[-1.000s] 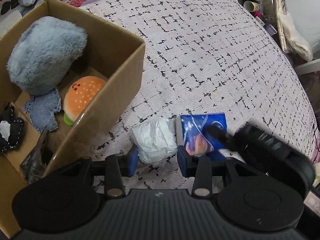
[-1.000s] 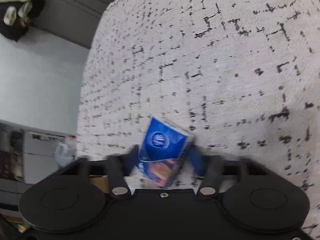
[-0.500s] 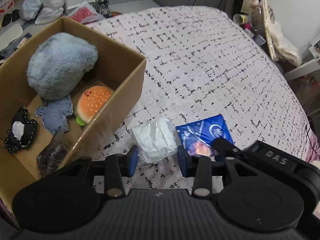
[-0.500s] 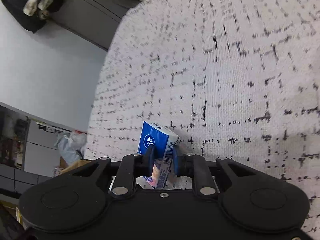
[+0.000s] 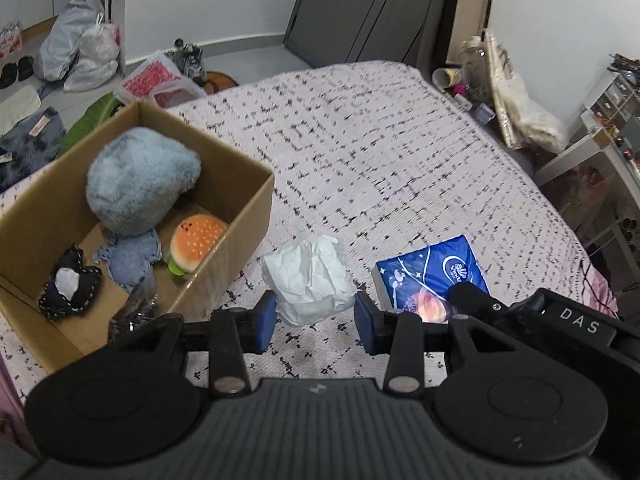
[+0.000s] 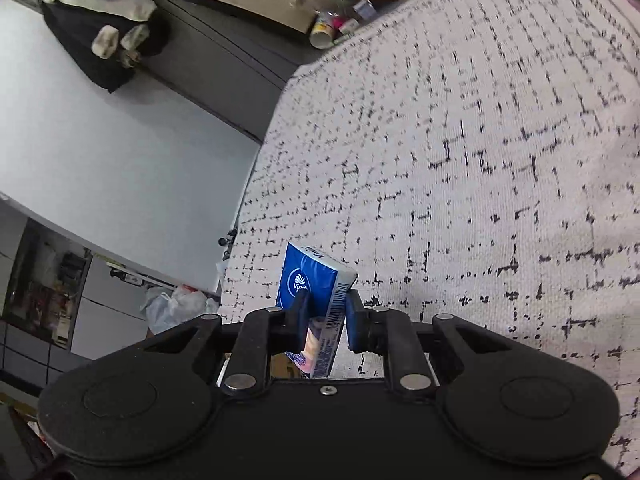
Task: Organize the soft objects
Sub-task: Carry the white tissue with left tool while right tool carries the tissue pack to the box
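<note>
The right gripper (image 6: 326,326) has been lifting the pack (image 6: 316,292), pinching it. The left gripper (image 5: 315,322) is hovering spread around the tissue (image 5: 308,278), just beside the box (image 5: 244,236).

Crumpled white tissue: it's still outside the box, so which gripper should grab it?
Left. The left gripper is open with the crumpled white tissue right between its fingers, while the right gripper is shut on the blue tissue pack.
</note>
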Action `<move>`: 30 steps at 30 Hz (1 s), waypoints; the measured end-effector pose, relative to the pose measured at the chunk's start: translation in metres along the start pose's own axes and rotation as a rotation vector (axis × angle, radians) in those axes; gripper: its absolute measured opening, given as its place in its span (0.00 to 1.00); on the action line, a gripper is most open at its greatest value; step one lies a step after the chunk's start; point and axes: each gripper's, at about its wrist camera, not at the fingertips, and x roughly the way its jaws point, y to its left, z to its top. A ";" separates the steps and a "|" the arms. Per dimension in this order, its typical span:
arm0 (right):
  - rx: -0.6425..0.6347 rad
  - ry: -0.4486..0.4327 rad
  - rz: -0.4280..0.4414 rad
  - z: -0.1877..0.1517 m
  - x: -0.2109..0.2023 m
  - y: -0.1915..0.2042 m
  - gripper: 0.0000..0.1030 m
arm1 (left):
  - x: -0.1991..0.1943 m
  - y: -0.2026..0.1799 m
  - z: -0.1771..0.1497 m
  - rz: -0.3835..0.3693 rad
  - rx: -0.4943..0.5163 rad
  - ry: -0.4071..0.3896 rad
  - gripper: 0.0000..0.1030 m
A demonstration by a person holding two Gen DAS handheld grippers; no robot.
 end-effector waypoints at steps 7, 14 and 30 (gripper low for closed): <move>-0.022 -0.020 0.033 -0.001 -0.016 0.008 0.18 | -0.023 0.005 0.002 -0.010 0.007 -0.032 0.39; -0.052 -0.045 0.076 -0.005 -0.037 0.022 0.18 | -0.039 0.016 0.005 -0.007 0.010 -0.061 0.39; -0.142 -0.058 0.152 -0.018 -0.050 0.050 0.18 | -0.061 0.053 0.021 0.004 -0.030 -0.102 0.39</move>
